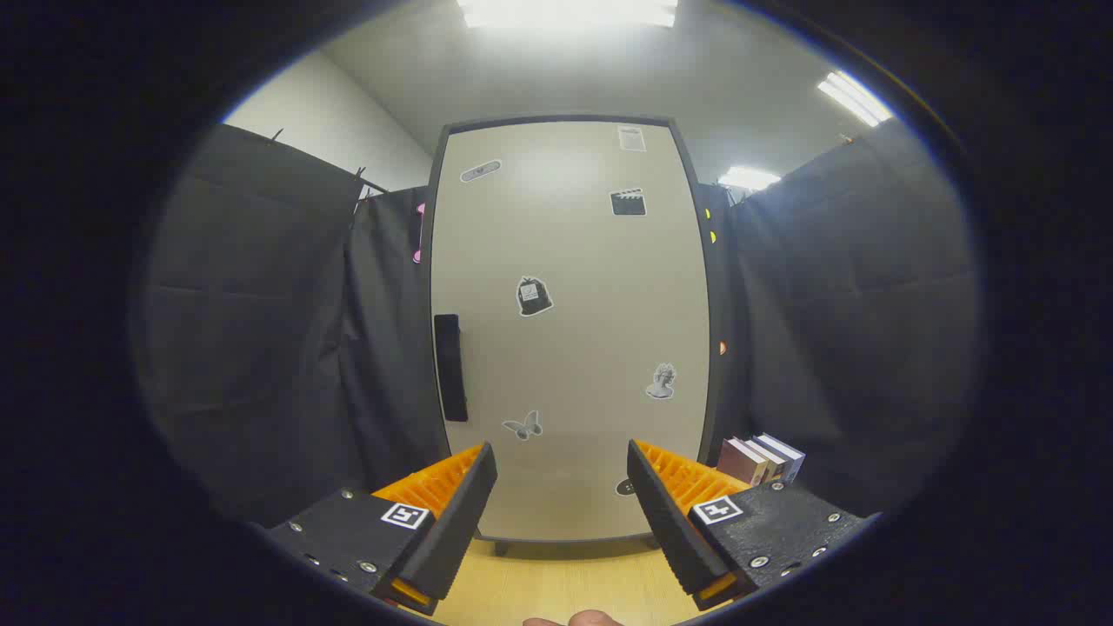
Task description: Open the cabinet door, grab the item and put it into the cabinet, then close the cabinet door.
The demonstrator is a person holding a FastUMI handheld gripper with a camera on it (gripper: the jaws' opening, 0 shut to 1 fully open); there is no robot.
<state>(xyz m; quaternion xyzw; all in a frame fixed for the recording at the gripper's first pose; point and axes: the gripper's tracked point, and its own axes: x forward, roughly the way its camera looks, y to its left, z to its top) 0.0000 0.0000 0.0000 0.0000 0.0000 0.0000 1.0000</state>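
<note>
While apart, fingers [456, 513] over wooden surface [556, 582]

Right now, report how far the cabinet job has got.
Nothing looks done: the tall beige cabinet door is shut, its black vertical handle untouched. In hand: nothing; the gripper is open, facing the door. Left: open it, grab an item, perhaps from the stack of books beside the cabinet, stow it, close up.

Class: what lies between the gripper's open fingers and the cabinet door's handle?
Nothing: in the gripper view, the open gripper faces the shut cabinet door; bare door surface leads to the handle.
</note>
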